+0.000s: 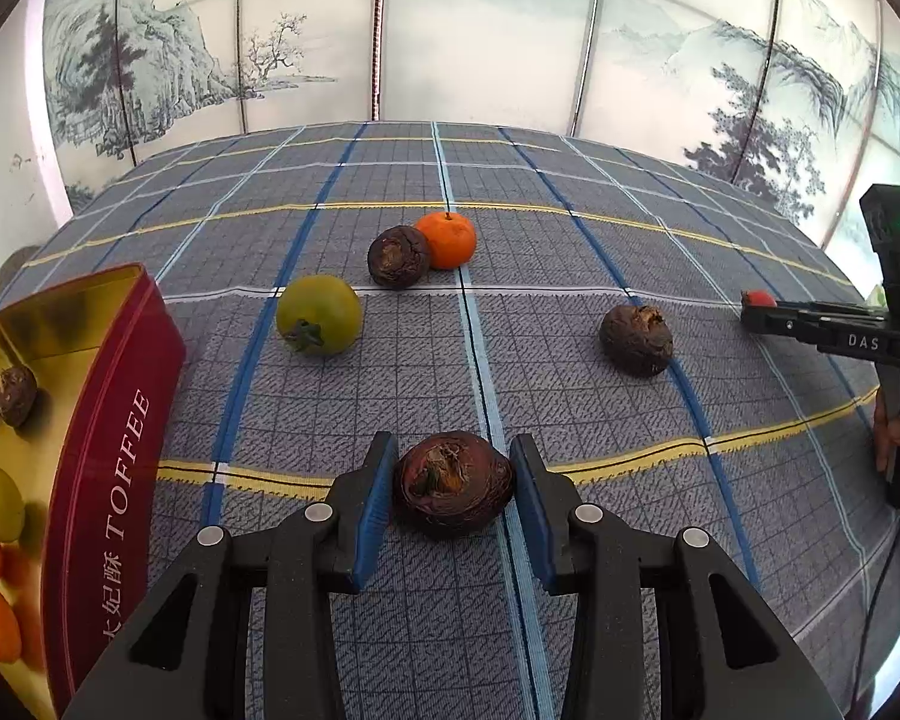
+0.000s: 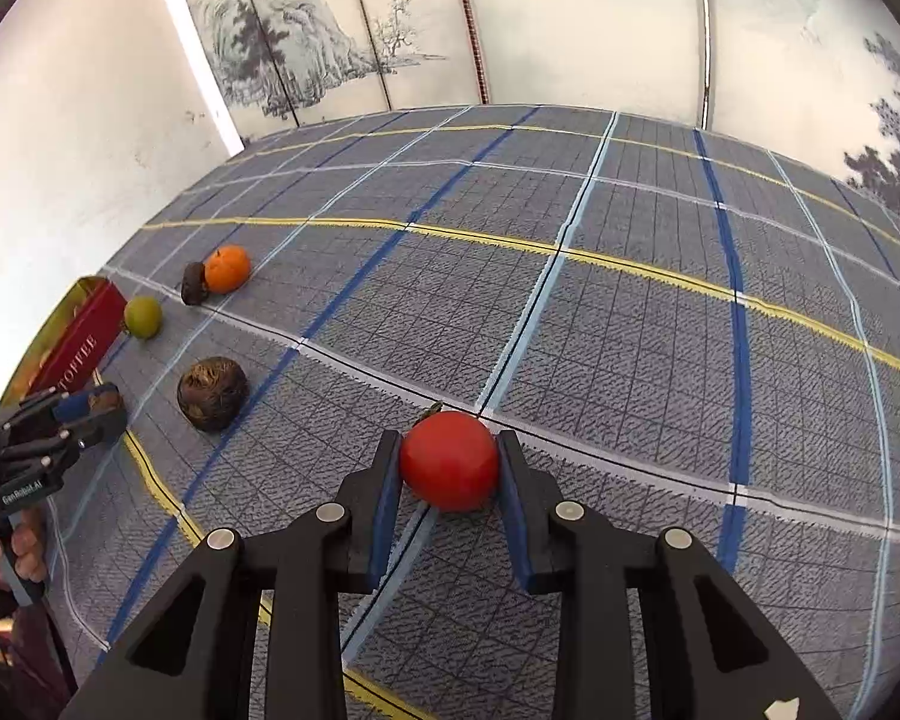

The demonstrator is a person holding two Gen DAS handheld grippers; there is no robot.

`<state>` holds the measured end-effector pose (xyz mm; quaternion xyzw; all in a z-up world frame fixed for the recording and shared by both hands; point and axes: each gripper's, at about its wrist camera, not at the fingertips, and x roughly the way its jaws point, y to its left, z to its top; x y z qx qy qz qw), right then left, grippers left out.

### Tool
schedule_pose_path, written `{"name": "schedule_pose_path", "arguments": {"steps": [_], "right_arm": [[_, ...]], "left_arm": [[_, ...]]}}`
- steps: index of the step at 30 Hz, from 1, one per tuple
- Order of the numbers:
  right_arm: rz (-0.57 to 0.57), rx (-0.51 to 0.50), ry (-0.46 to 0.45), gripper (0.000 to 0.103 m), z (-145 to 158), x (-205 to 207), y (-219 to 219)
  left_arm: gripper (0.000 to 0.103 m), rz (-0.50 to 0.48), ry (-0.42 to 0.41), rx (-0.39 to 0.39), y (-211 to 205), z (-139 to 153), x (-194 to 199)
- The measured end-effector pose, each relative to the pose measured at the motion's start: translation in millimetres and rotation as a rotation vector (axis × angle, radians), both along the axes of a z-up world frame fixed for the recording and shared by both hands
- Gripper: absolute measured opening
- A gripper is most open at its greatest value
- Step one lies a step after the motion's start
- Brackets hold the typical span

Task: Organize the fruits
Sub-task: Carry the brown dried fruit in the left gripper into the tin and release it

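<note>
My left gripper [image 1: 453,483] is shut on a dark brown wrinkled fruit [image 1: 453,480] at cloth level. My right gripper [image 2: 450,465] is shut on a red tomato [image 2: 449,459], also low over the cloth; it shows at the right of the left wrist view [image 1: 762,309]. A red and gold TOFFEE tin [image 1: 108,456] stands at the left and holds a brown fruit, a green one and orange-red ones. On the cloth lie a green tomato [image 1: 319,314], a second brown fruit [image 1: 398,256] touching an orange mandarin [image 1: 448,238], and a third brown fruit [image 1: 636,339].
A blue-grey checked cloth [image 1: 570,408] covers the table. A painted folding screen [image 1: 480,30] stands behind the far edge. The left gripper [image 2: 84,414] and the tin [image 2: 81,336] show at the left of the right wrist view.
</note>
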<state>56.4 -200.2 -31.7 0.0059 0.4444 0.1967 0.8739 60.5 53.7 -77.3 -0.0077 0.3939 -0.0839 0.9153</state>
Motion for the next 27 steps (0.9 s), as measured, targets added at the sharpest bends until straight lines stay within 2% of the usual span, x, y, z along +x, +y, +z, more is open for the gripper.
{"name": "schedule_pose_path", "arguments": {"steps": [10, 16, 19, 27], "right_arm": [[-0.003, 0.023, 0.007, 0.028, 0, 1, -4], [-0.003, 0.024, 0.008, 0.029, 0, 1, -5], [-0.003, 0.025, 0.008, 0.029, 0, 1, -5], [-0.003, 0.022, 0.007, 0.029, 0, 1, -5]], "left_arm": [[0.04, 0.013, -0.004, 0.061, -8, 0, 0], [0.04, 0.056, 0.002, 0.106, -7, 2, -2], [0.04, 0.066, -0.008, 0.111, -6, 9, -7], [0.04, 0.097, -0.053, 0.198, -4, 38, -17]]}}
